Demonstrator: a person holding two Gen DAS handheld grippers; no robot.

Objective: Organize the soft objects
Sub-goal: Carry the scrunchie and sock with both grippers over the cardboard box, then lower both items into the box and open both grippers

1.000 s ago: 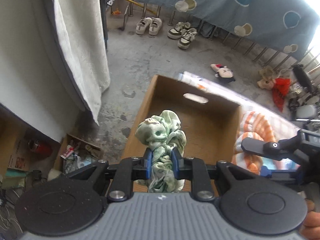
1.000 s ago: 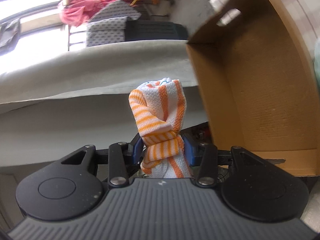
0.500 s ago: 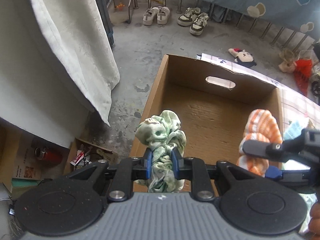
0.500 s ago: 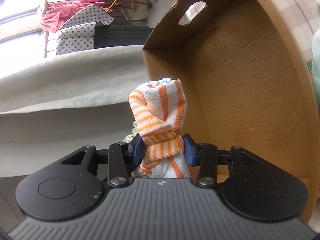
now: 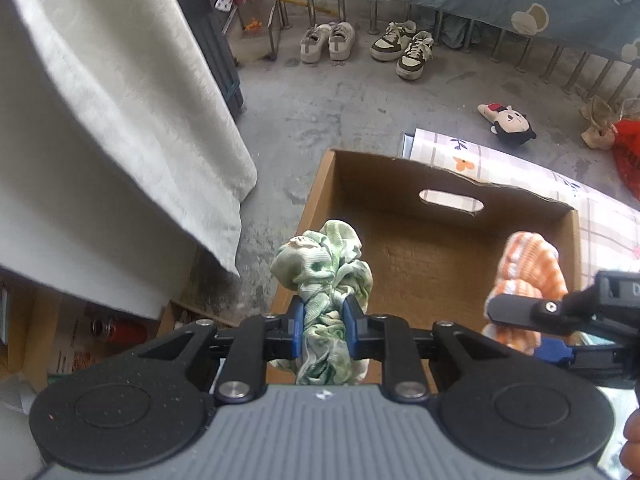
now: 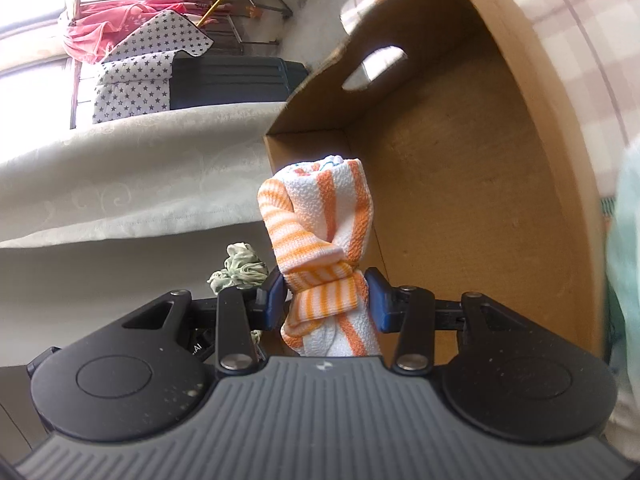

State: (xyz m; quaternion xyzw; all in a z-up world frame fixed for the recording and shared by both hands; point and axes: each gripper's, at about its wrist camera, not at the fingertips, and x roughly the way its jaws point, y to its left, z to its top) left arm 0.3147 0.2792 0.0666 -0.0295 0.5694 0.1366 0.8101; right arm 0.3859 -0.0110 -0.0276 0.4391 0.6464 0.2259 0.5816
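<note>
cardboard box (image 5: 436, 252) sits empty below; left gripper (image 5: 322, 330) pinches a green cloth bundle (image 5: 324, 268), right gripper (image 6: 327, 300) clamps a knotted orange-striped towel (image 6: 320, 224), both poised for dropping in.

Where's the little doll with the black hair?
In the left wrist view, the doll lies on the grey floor, upper right, just beyond the cardboard box and floral cloth.

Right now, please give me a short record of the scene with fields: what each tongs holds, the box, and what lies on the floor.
left tongs: shut on the green cloth bundle
right tongs: shut on the orange striped towel
cardboard box: open, nothing seen inside, handle slot in the far wall
position: both bundles held over the box
floor: two pairs of shoes, a plush doll
</note>
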